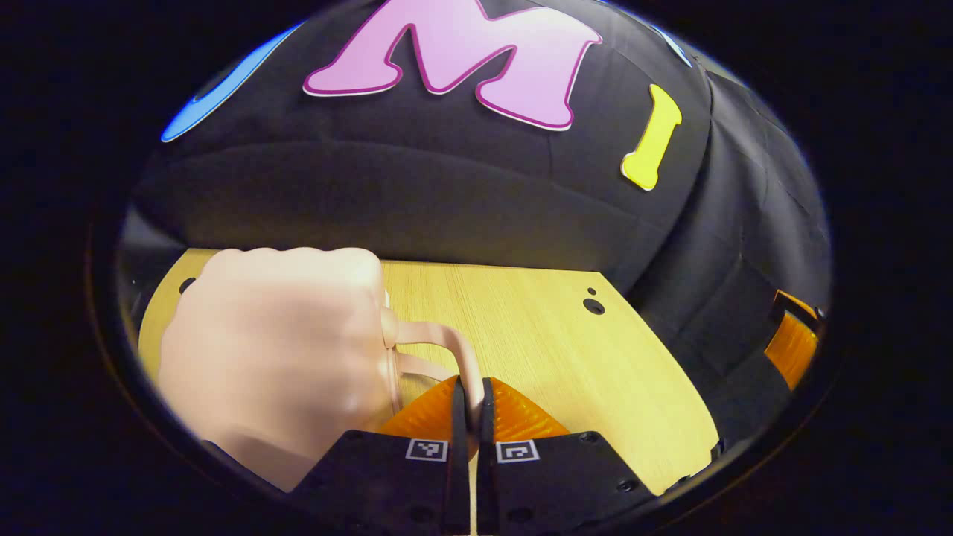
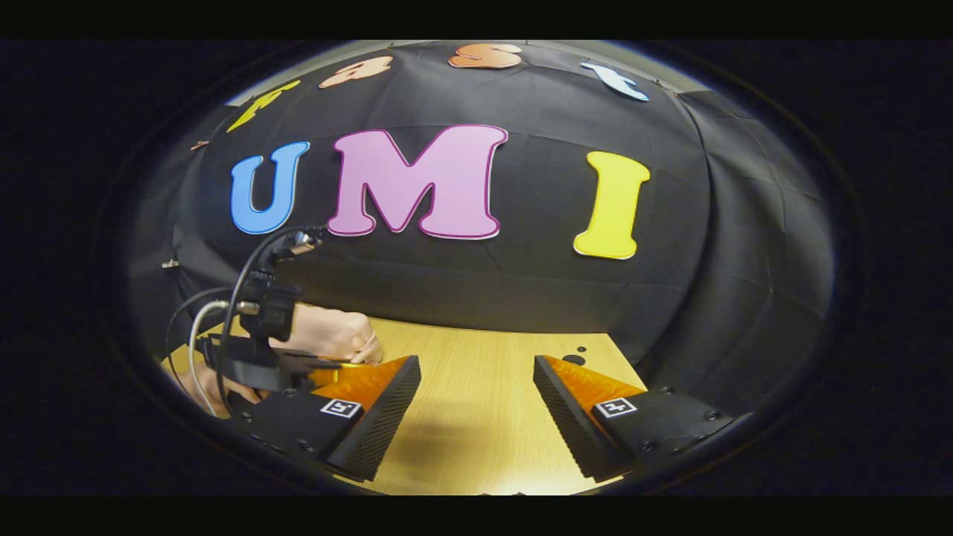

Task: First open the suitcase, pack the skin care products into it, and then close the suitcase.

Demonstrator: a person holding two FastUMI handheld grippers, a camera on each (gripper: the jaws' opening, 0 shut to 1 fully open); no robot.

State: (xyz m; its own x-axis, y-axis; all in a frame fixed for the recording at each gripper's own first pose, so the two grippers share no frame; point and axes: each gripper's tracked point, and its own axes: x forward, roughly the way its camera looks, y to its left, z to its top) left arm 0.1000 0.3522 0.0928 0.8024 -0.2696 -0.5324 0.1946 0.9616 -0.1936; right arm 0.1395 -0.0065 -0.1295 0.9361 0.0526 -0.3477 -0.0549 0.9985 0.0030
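Note:
A small pale pink suitcase stands on the wooden table at the left of the left gripper view, looking closed. Its pink loop handle reaches toward me, and my left gripper is shut on that handle, both fingers pressing its end. In the right gripper view my right gripper hangs open over bare table with nothing between its fingers. The suitcase sits to its left, partly hidden behind the left gripper and its cables. No skin care products are in sight.
The black cloth wall stands right behind the table's far edge. Round holes mark the table's far right corner. Part of the right gripper shows at the right edge of the left gripper view.

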